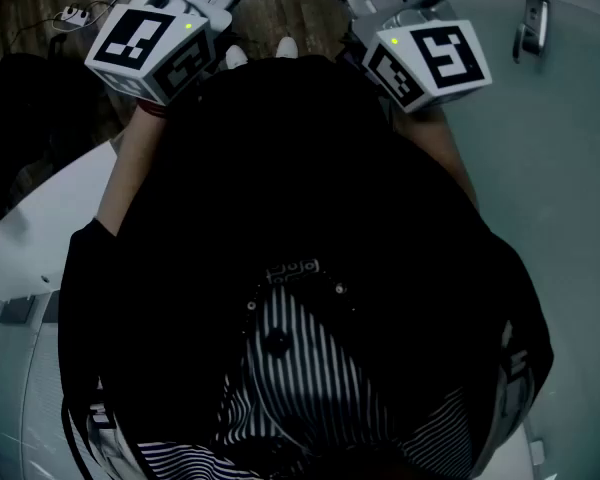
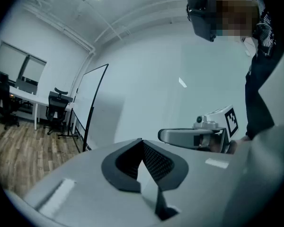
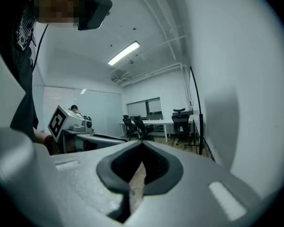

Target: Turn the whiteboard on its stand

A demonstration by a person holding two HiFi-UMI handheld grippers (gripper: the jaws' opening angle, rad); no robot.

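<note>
The whiteboard (image 2: 91,104) is standing upright on its black stand out on the wooden floor (image 2: 23,150), showing at 9 o'clock in the left gripper view with its pale face angled toward the camera and its shadow falling on the wall just beside it. In the right gripper view the same board (image 3: 195,110) is sitting at 3 o'clock, seen almost edge-on as a thin black frame line. Neither gripper is touching it; both are well apart from it. The left gripper (image 2: 143,148) is pointing out across the room with its 2 jaws pressed together at the tips and nothing between them, only a thin sliver of background showing behind the pads. The right gripper (image 3: 142,149) is doing the same: jaws fully together, nothing held, a strip of floor showing through the slit. Each gripper is appearing in the other's view, hovering side by side. In the head view the 2 marker cubes (image 1: 145,43) are riding at 11 and 1 o'clock, above the person's black jacket (image 1: 300,188) and striped shirt. Farther out, office chairs (image 2: 57,105) and a white desk (image 2: 19,96) are lining the far side of the room, and a ceiling light (image 3: 124,53) is glowing overhead.
</note>
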